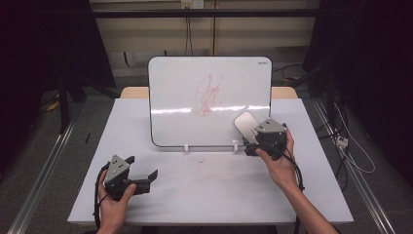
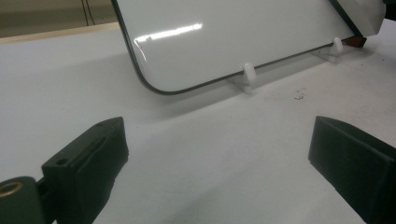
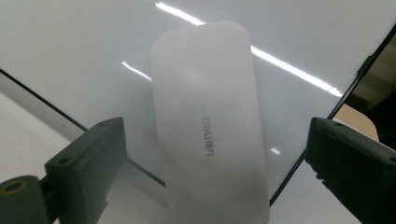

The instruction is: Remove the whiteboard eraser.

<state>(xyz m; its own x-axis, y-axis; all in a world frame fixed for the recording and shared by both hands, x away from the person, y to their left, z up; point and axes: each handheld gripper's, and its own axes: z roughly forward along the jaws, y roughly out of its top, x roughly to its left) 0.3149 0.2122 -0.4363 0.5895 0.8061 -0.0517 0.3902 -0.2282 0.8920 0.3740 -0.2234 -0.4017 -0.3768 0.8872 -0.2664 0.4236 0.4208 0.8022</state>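
Right gripper view: white oblong plastic eraser [image 3: 210, 126] lies lengthwise between the spread right gripper [image 3: 215, 154] jaws, against the glossy whiteboard [image 3: 70, 46], unpinched.

Black 2-jaw claw [image 1: 152, 174], grey triangular plate, seemingly screwed

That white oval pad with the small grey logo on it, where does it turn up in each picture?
High view: the white eraser lies against the whiteboard's lower right, beside the right gripper.
Left gripper view: its corner peeks in top right.
Right gripper view: centre, between the fingers.
Shared landmark: the whiteboard's dark rim.
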